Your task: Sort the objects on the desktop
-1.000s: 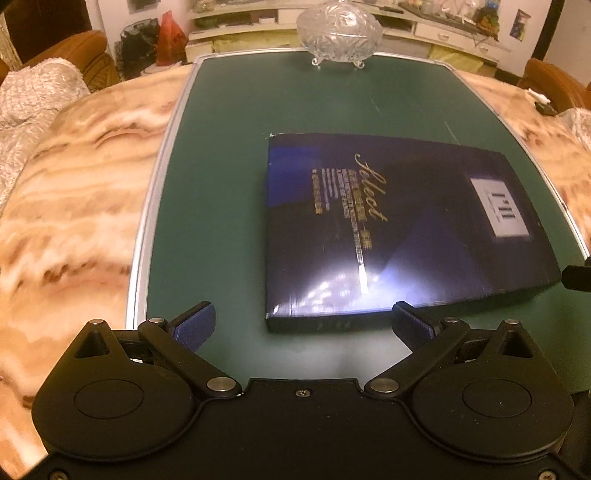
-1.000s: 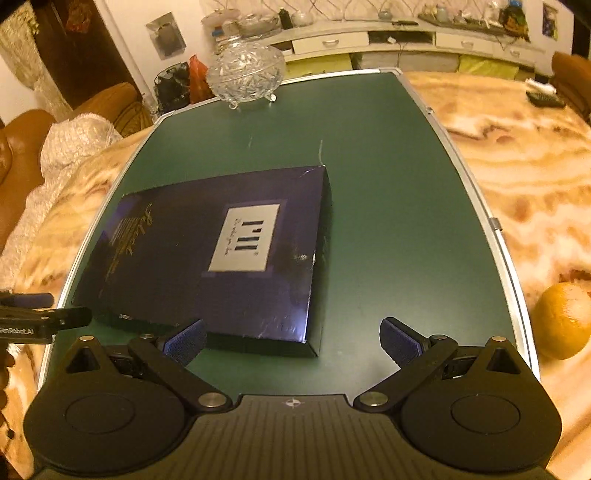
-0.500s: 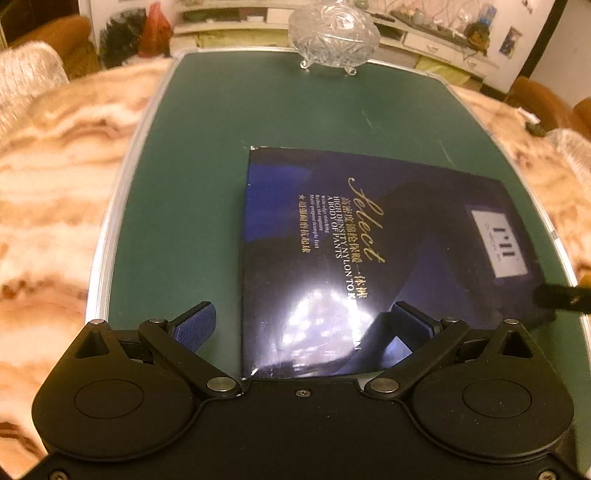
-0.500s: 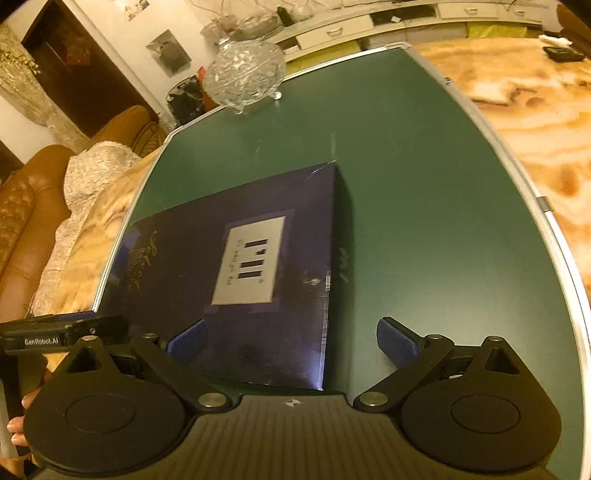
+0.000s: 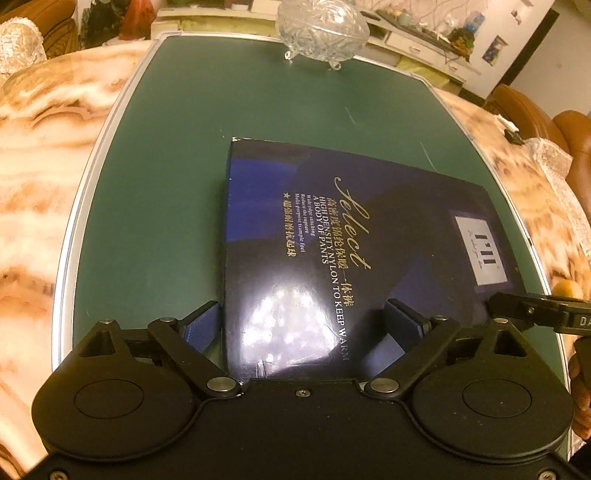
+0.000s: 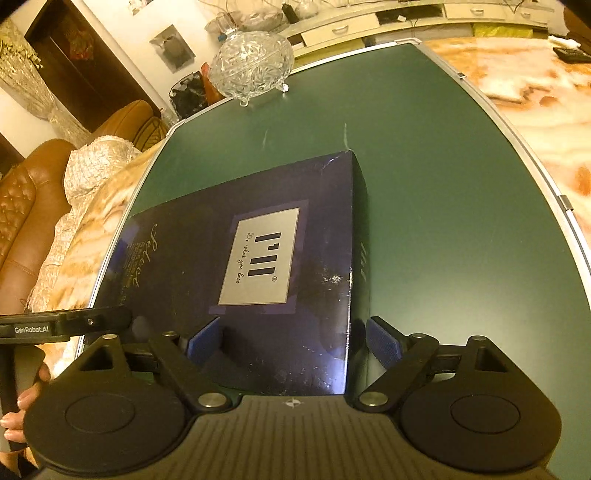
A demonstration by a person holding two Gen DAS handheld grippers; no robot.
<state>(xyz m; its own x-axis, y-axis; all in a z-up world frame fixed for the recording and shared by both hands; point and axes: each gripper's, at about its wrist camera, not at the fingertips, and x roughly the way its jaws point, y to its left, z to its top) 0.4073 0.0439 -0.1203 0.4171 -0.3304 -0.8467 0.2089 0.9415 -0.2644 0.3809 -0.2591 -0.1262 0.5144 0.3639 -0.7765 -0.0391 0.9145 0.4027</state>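
A flat dark blue box (image 5: 351, 236) with gold "Select" lettering and a silver label lies on the green mat (image 5: 166, 184); it also shows in the right wrist view (image 6: 258, 258). My left gripper (image 5: 306, 325) is open, its jaws astride the box's near left corner. My right gripper (image 6: 295, 339) is open, its jaws astride the box's near right corner. The right gripper's body (image 5: 535, 314) shows at the right edge of the left wrist view, and the left gripper's body (image 6: 55, 325) at the left edge of the right wrist view.
A cut-glass lidded bowl (image 5: 321, 33) stands at the far end of the mat; it also shows in the right wrist view (image 6: 251, 66). The mat has a metal rim (image 5: 77, 221) on a marble table (image 5: 33, 184). Brown leather chairs (image 6: 22, 206) stand around.
Both grippers have moved forward and lower, so the box's near corners now lie between their open jaws. The box itself has not visibly shifted on the mat.
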